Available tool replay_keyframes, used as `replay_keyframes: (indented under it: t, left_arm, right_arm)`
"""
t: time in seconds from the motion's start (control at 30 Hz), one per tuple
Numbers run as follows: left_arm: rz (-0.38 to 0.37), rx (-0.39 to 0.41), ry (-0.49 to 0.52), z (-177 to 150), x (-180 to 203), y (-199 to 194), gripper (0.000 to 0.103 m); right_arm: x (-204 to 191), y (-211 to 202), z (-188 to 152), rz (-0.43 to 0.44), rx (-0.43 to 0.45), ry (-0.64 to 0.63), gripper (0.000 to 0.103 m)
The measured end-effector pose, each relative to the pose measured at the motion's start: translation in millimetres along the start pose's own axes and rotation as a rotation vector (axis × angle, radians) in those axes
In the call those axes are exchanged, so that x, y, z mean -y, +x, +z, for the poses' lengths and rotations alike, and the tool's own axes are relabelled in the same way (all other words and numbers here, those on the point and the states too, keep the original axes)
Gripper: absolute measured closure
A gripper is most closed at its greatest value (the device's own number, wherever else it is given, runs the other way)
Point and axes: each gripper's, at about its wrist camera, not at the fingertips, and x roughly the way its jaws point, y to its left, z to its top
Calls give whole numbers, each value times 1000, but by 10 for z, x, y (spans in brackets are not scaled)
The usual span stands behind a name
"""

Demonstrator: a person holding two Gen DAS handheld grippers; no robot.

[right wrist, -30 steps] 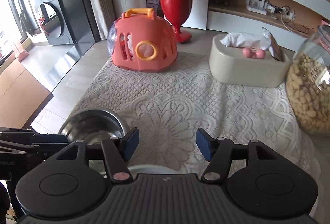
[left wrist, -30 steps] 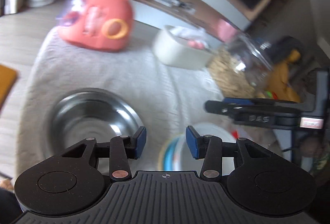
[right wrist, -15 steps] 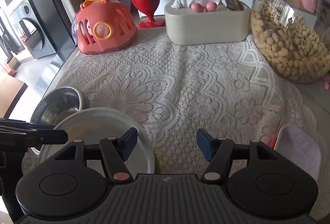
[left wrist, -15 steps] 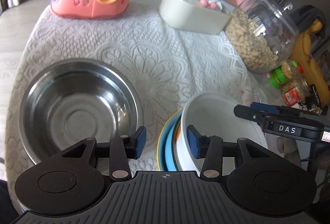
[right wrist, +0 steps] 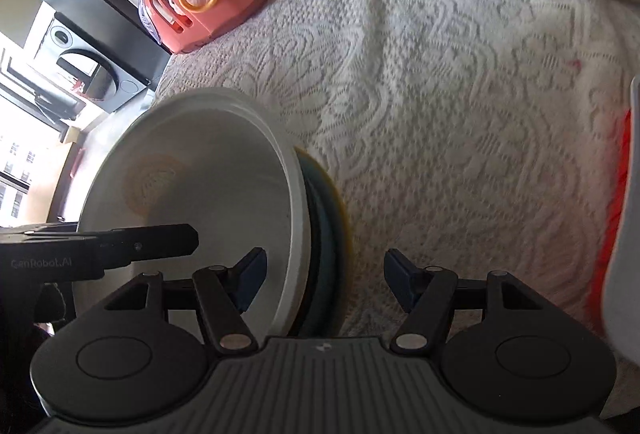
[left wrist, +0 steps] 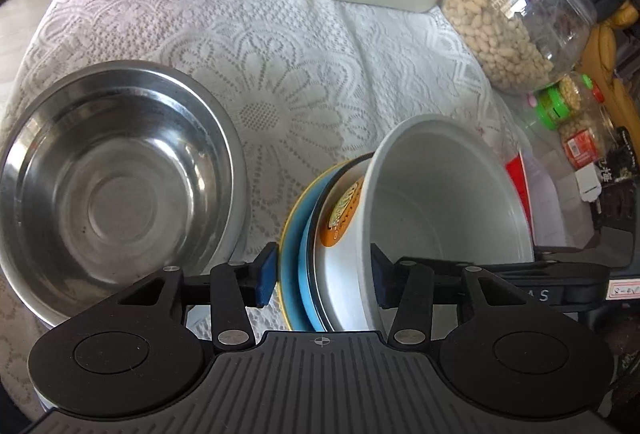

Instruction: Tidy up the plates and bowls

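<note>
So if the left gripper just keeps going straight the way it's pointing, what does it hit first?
Most likely the stacked dishes: the left gripper straddles the white bowl and the blue plate nested under it. Its jaws have just been opening, pads apparently not pressing. Depth is uncertain.

Light: daylight, bright window (right wrist: 16, 158) blown out at left; steel bowl (left wrist: 112, 190) glare
Blur: right view smeared; fisheye bend at edges

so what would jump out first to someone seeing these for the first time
Probably the white bowl stacked on blue and yellow plates right ahead of both grippers, with the left gripper open around the stack's edge. Next, the big steel bowl to its left on the lace tablecloth.
</note>
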Motion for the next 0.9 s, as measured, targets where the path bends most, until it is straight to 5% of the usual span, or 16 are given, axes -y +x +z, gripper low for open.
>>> replay_keyframes:
  t: [0.23,0.73,0.9]
  left_arm:
    - [-11,-44,-74,-30,-42,120,50]
    - [-133,-183,-122,-251,-136,66,52]
    - [-110,-165,-66,-238,-23,37,51]
  right_arm:
    - [60,99,-66,167,-46,120,36]
    - [-113,-22,-128,107,-119,111,34]
    - [-102,-93,-150,75,-52,81,35]
